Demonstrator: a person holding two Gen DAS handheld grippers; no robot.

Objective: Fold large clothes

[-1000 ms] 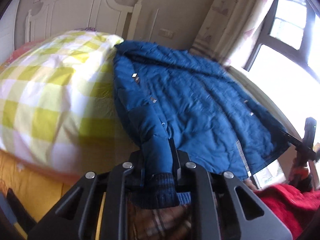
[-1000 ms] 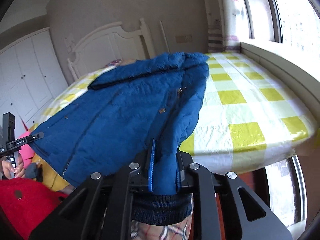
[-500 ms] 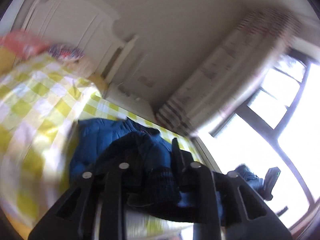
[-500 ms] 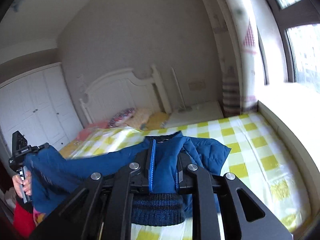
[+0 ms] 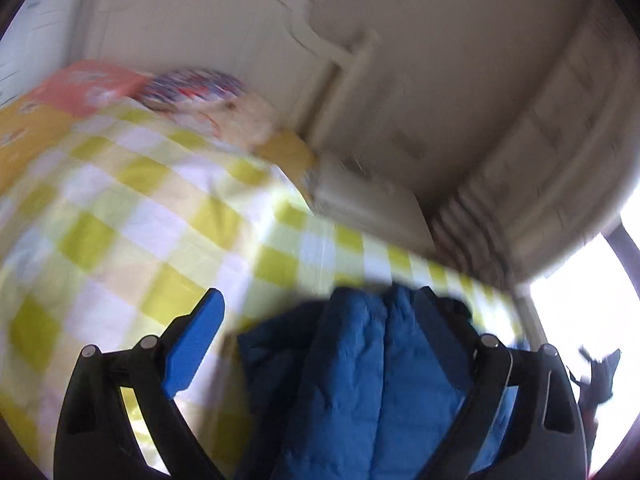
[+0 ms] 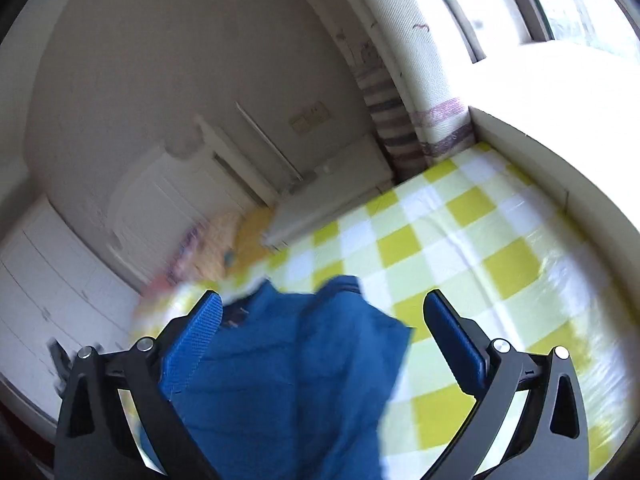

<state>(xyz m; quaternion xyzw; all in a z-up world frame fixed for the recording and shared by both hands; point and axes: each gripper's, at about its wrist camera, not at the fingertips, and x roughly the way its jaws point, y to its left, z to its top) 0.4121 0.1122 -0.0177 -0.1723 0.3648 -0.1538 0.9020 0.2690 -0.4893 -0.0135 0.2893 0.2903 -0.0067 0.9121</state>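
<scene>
The blue padded jacket lies bunched between the wide-open fingers of my left gripper, above the yellow-and-white checked bed cover. In the right wrist view the jacket also lies loose between the spread fingers of my right gripper, over the same checked cover. Neither gripper pinches the cloth. Both views are blurred by motion. The jacket's lower part is hidden below the frames.
A white headboard and pillows are at the head of the bed. A white bedside cabinet, a curtain and a window ledge border the bed. White wardrobe doors stand at the left.
Both grippers were shut on the jacket's knit cuffs and swung it up over the bed. Now both have opened and the jacket hangs loose between the fingers.
</scene>
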